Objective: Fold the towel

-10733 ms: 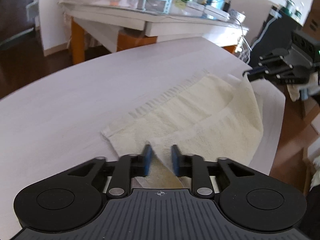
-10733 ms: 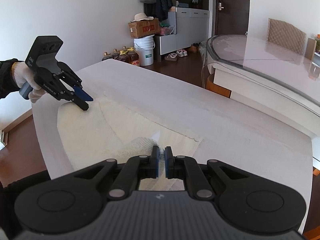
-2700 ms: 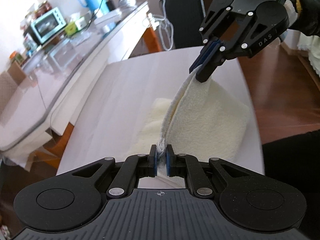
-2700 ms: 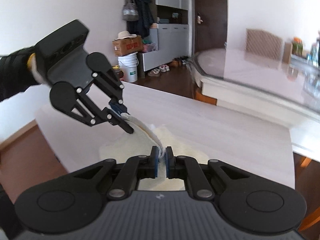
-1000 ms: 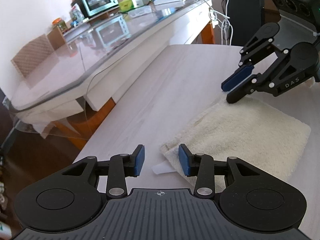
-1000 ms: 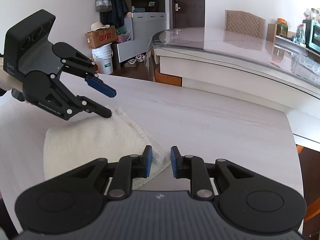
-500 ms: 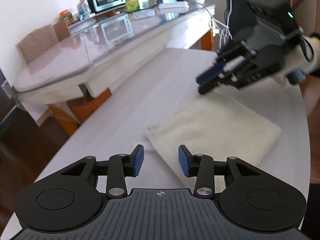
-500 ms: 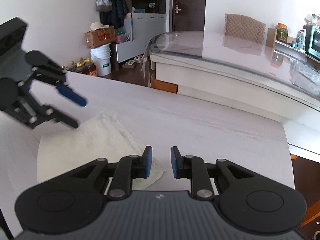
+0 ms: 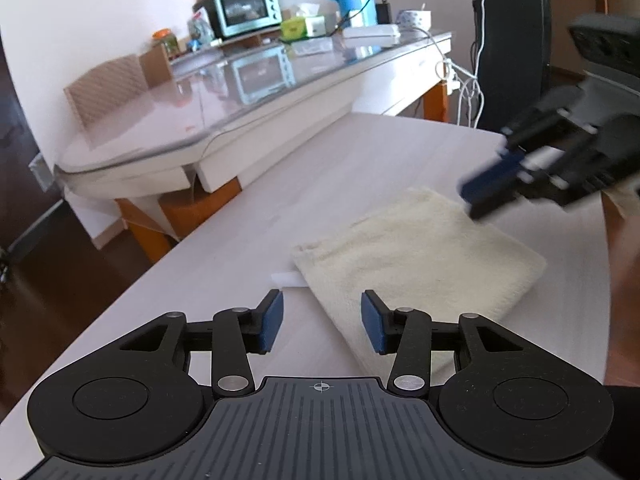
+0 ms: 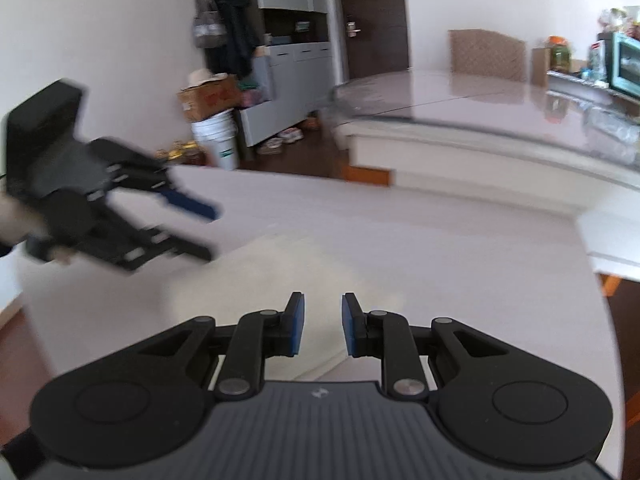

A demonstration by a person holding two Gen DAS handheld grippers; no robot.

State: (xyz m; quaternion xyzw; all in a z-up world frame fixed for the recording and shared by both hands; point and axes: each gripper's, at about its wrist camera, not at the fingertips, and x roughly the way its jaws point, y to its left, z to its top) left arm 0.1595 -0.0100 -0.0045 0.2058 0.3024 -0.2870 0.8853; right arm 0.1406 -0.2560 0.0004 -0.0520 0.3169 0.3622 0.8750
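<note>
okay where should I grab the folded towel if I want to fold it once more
Probably the towel corner nearest the left gripper, beside the white tag. The layered edges meet there and it lies flat, so come in low along the table, one finger sliding underneath.

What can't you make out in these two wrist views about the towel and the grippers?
- Towel, left wrist view: near edge hidden behind the left gripper.
- Towel, right wrist view: motion blur wipes out its folds and edges.
- Right gripper, left wrist view: blurred, fingertip contact with the towel unclear.
</note>
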